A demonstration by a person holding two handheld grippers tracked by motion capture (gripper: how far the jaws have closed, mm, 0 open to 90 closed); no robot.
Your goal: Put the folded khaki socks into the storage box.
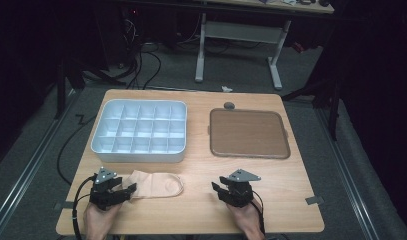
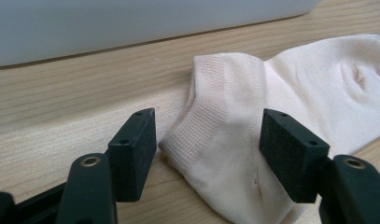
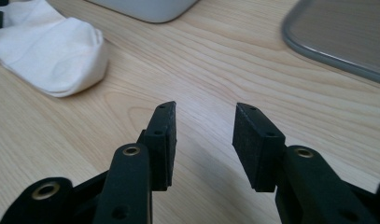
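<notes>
A cream ankle sock point(image 1: 158, 184) lies flat on the wooden table near its front left. My left gripper point(image 1: 130, 190) rests at the sock's left end. In the left gripper view the sock's ribbed cuff point(image 2: 234, 116) lies between the spread jaws of the left gripper point(image 2: 208, 149), and the pads do not press on it. My right gripper point(image 1: 217, 189) sits low over bare wood at the front, right of the sock and pointing left toward it. In its own view the right gripper point(image 3: 204, 135) stands open with nothing between the jaws, and the sock's toe point(image 3: 52, 56) is at upper left.
A white compartment box point(image 1: 141, 156) stands behind the sock at back left, its wall close ahead of the left gripper point(image 2: 131, 23). A brown tray with a grey rim point(image 1: 249, 133) lies at back right, its corner in the right gripper view point(image 3: 337, 28). A dark knob point(image 1: 229, 105) sits behind it.
</notes>
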